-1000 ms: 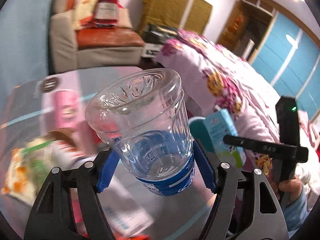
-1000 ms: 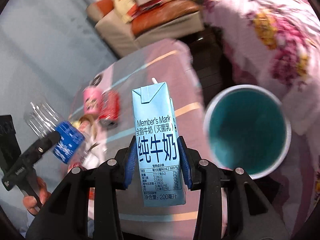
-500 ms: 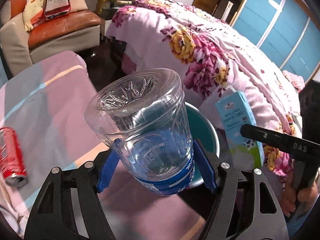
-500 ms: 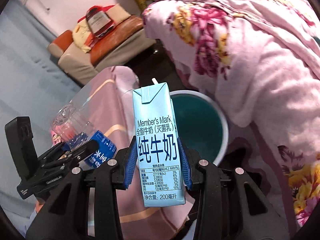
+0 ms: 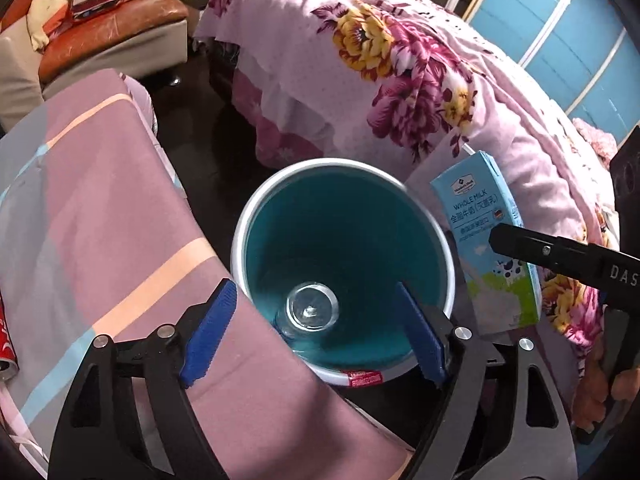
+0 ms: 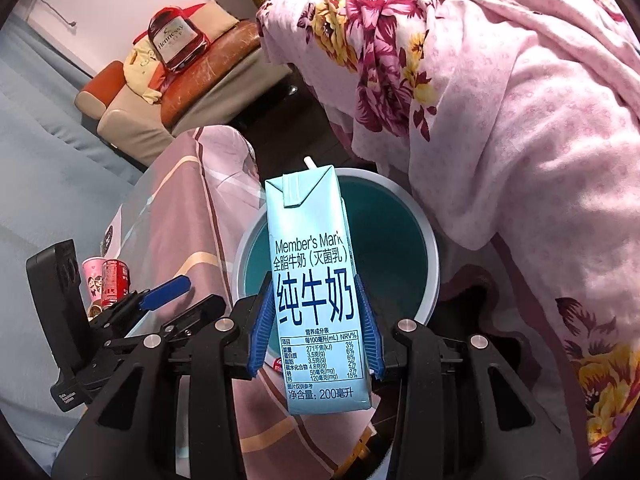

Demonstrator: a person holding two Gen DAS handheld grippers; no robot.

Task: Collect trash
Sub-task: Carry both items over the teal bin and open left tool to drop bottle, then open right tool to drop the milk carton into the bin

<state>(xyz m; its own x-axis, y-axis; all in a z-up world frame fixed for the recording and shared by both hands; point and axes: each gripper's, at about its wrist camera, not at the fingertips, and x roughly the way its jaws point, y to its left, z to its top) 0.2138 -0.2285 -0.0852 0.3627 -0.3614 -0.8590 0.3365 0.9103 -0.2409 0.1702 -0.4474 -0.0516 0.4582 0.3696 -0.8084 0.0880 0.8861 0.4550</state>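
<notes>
Clear plastic bottle (image 5: 312,312), glossy paper milk carton (image 6: 318,292) (smooth), floral cloth bedspread (image 5: 400,64).

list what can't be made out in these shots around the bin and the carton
- Bin floor, right wrist view: the milk carton blocks it, so the bottle is unseen there.
- Bottle, left wrist view: only its base shows; the label is hidden by its body.
- Red can, left wrist view: cut off by the left edge.
- Bin label, left wrist view: print too small to read.
- Right hand-held gripper: its pads hide the carton's sides.

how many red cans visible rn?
1, possibly 2. A red can stands on the table beside the pink cup; a red can edge in the left wrist view may be another.
</notes>
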